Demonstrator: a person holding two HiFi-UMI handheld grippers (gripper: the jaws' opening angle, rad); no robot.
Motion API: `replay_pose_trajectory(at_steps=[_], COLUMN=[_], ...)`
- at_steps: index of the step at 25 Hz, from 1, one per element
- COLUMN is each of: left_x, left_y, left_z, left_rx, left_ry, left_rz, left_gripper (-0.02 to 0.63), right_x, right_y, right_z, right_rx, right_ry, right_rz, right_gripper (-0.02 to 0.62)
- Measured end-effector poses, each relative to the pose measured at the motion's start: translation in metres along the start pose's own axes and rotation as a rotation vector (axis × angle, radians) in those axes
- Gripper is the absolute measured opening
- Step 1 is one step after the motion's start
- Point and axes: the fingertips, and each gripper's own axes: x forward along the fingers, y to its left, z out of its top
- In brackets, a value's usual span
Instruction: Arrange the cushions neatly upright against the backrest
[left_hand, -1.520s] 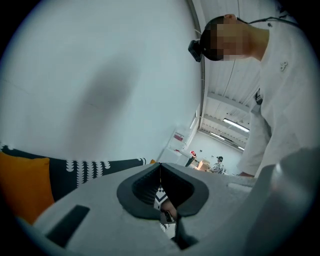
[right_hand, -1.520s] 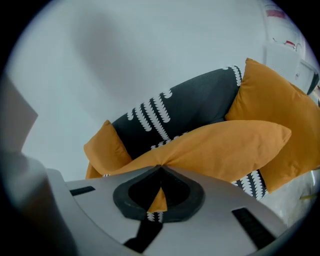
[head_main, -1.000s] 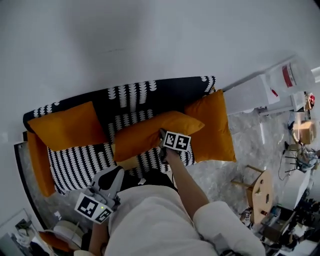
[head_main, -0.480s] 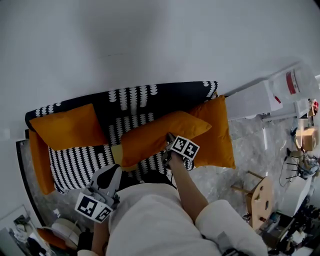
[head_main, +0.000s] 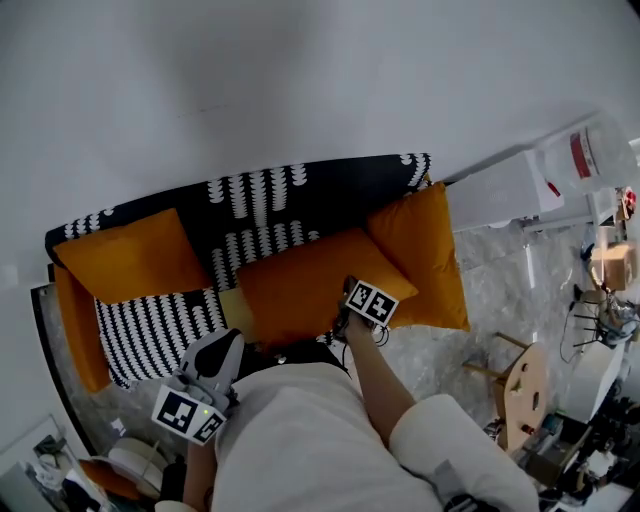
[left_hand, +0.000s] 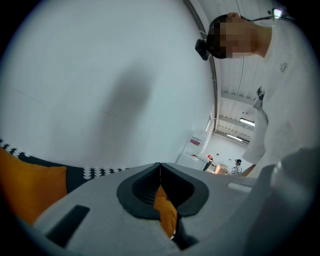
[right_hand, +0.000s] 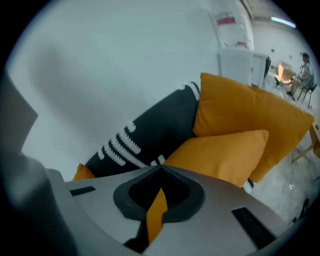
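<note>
A black-and-white patterned sofa (head_main: 265, 195) carries several orange cushions. The middle cushion (head_main: 295, 290) lies broad across the seat and up against the backrest. My right gripper (head_main: 350, 293) is at its front right edge, shut on that cushion. In the right gripper view the jaws (right_hand: 160, 168) meet, with an orange strip of fabric between them and the cushion (right_hand: 225, 152) spreading beyond. A right cushion (head_main: 425, 250) leans at the right arm. A left cushion (head_main: 125, 258) leans on the backrest. My left gripper (head_main: 232, 340) hangs shut by the seat's front edge, holding nothing.
Another orange cushion (head_main: 72, 330) lines the sofa's left arm. A white cabinet (head_main: 500, 190) stands right of the sofa, and a wooden stool (head_main: 525, 385) is on the marble floor (head_main: 440, 360). A pale wall rises behind the backrest.
The right gripper has moved nearer to me and to the right. The middle cushion came with it and now shows a broader, squarer face. The left gripper has hardly shifted.
</note>
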Motion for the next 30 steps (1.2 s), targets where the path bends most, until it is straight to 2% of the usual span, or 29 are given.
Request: replay_pose_trajectory(at_steps=[2, 4, 7, 12, 14, 17, 18, 19, 20, 22, 26, 28, 30], left_x=[0.000, 0.001, 0.008, 0.030, 0.039, 0.047, 0.049, 0.050, 0.051, 0.052, 0.051, 0.049, 0.047], left_y=[0.005, 0.013, 0.017, 0.006, 0.000, -0.005, -0.005, -0.005, -0.005, -0.005, -0.004, -0.004, -0.005], left_z=[-0.001, 0.000, -0.003, -0.007, -0.007, -0.008, -0.009, -0.009, -0.009, -0.009, -0.007, -0.007, -0.007], left_rx=[0.005, -0.010, -0.018, -0.001, 0.009, 0.021, 0.025, 0.028, 0.030, 0.033, 0.033, 0.034, 0.035], left_ry=[0.007, 0.008, 0.024, 0.078, 0.095, 0.113, 0.118, 0.122, 0.126, 0.131, 0.129, 0.127, 0.125], left_rz=[0.021, 0.038, 0.036, -0.016, -0.034, -0.048, -0.049, -0.048, -0.045, -0.037, -0.012, 0.000, 0.010], left_gripper=[0.012, 0.012, 0.012, 0.012, 0.011, 0.012, 0.012, 0.012, 0.012, 0.012, 0.012, 0.012, 0.011], right_x=[-0.001, -0.006, -0.010, -0.018, -0.023, -0.029, -0.029, -0.028, -0.026, -0.021, -0.008, 0.000, 0.008], right_y=[-0.029, -0.045, -0.061, -0.077, -0.076, -0.073, -0.071, -0.069, -0.068, -0.070, -0.075, -0.076, -0.075], right_z=[-0.040, -0.058, -0.066, -0.073, -0.079, -0.094, -0.099, -0.105, -0.111, -0.117, -0.128, -0.137, -0.141], right_rx=[-0.022, -0.059, -0.060, -0.061, -0.128, -0.381, -0.469, -0.542, -0.595, -0.623, -0.510, -0.534, -0.603], right_ry=[0.063, 0.081, 0.083, 0.097, 0.101, 0.134, 0.151, 0.170, 0.189, 0.225, 0.296, 0.322, 0.333], right_rz=[0.022, 0.036, 0.052, 0.081, 0.116, 0.149, 0.164, 0.185, 0.203, 0.212, 0.188, 0.158, 0.120], right_gripper=[0.006, 0.006, 0.006, 0.008, 0.008, 0.009, 0.023, 0.109, 0.169, 0.170, 0.224, 0.233, 0.233])
